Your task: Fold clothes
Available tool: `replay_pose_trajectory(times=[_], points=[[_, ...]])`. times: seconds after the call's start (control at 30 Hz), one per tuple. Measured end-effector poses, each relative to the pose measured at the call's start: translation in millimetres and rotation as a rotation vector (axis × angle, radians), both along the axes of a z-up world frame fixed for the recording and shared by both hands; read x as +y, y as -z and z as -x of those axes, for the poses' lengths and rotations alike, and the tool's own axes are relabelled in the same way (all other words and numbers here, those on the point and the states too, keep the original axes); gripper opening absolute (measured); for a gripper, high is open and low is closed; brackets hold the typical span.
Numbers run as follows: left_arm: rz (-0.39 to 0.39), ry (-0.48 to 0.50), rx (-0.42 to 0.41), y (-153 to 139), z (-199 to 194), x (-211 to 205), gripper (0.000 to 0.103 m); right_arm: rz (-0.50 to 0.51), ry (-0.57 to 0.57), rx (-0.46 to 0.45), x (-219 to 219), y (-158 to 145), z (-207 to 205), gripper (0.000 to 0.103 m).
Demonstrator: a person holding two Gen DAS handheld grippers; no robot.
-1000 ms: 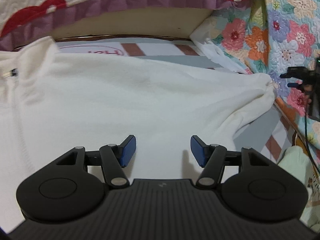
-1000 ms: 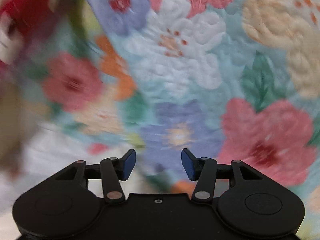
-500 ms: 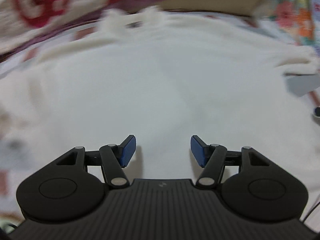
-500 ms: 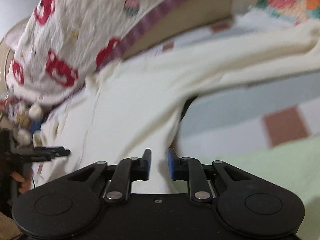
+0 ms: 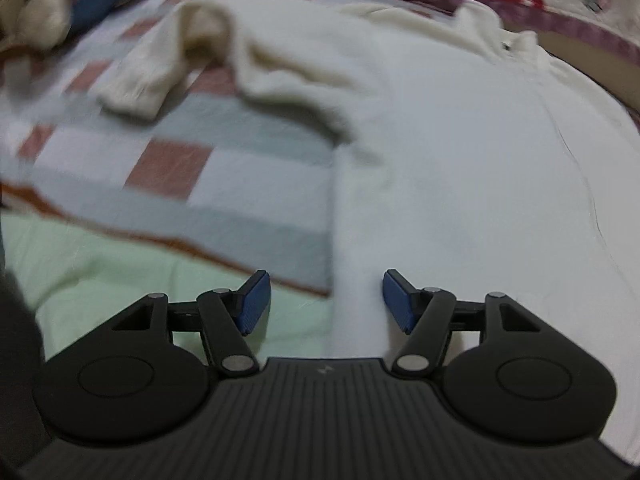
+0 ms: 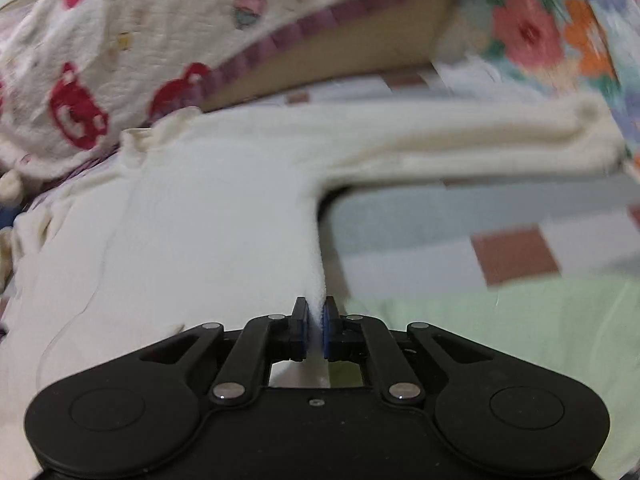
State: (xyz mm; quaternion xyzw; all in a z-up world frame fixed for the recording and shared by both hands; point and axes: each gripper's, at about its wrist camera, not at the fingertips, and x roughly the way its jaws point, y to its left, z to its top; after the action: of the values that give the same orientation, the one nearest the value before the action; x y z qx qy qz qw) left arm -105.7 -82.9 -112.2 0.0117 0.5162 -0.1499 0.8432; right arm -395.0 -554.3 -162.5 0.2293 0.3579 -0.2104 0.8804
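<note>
A cream fleece zip jacket [image 5: 448, 152] lies spread flat on the bed, collar toward the far side. Its left sleeve [image 5: 160, 64] curls away at the upper left of the left wrist view. My left gripper [image 5: 324, 298] is open, and the jacket's lower side edge [image 5: 352, 280] runs between its blue pads. In the right wrist view the jacket [image 6: 208, 208] fills the left half, with its other sleeve [image 6: 460, 144] stretched out to the right. My right gripper [image 6: 315, 326] is shut on the jacket's side edge near the hem.
The bed carries a checked sheet [image 5: 168, 168] in grey, white and brown, with a pale green cover [image 6: 500, 320] at the near edge. A quilt with red prints [image 6: 120, 40] lies behind the jacket, a floral quilt [image 6: 560, 32] at the right, and soft toys [image 5: 36, 12] at the far left.
My left gripper swung left from the jacket's middle to its lower left edge, still open. My right gripper came from the floral quilt to the jacket's right side edge and shut on it.
</note>
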Motion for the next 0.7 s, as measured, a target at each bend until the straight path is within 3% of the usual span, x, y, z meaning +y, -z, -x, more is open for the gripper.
replay_pose_trajectory(times=[0.07,0.13,0.23,0.33,0.4,0.43,0.5,0.53,0.57,0.7], points=[[0.065,-0.059,0.025,-4.0,-2.6,17.1,0.062,0.062,-0.027,0.057,9.1,0.3,-8.5,0.006],[0.079,-0.099,0.019,-7.0,-0.6,26.9,0.062,0.156,-0.073,0.113,21.2,-4.3,-13.9,0.006],[0.117,-0.153,0.030,-9.0,2.1,42.5,0.062,0.204,-0.063,0.149,23.0,-11.7,-14.9,0.006],[0.208,-0.195,0.074,-5.0,4.3,56.4,0.062,0.280,-0.040,0.212,26.8,-17.6,-18.8,0.004],[0.231,-0.200,0.070,-4.7,3.4,56.2,0.062,0.474,-0.052,0.294,42.1,-25.3,-23.9,0.006],[0.240,-0.201,0.065,-4.7,2.7,55.4,0.062,0.535,-0.068,0.298,49.4,-31.1,-24.8,0.012],[0.257,-0.203,0.055,-4.9,1.5,53.9,0.062,0.484,-0.113,0.195,59.9,-46.7,-26.0,0.019],[0.265,-0.204,0.050,-4.9,0.8,53.2,0.062,0.449,-0.136,0.138,64.9,-54.6,-26.6,0.030],[0.274,-0.205,0.045,-5.0,0.2,52.4,0.062,0.384,-0.165,0.089,70.5,-59.1,-31.0,0.035],[0.260,-0.222,-0.039,-13.9,-0.7,53.5,0.062,0.095,-0.327,-0.027,97.5,-64.7,-67.4,0.035]])
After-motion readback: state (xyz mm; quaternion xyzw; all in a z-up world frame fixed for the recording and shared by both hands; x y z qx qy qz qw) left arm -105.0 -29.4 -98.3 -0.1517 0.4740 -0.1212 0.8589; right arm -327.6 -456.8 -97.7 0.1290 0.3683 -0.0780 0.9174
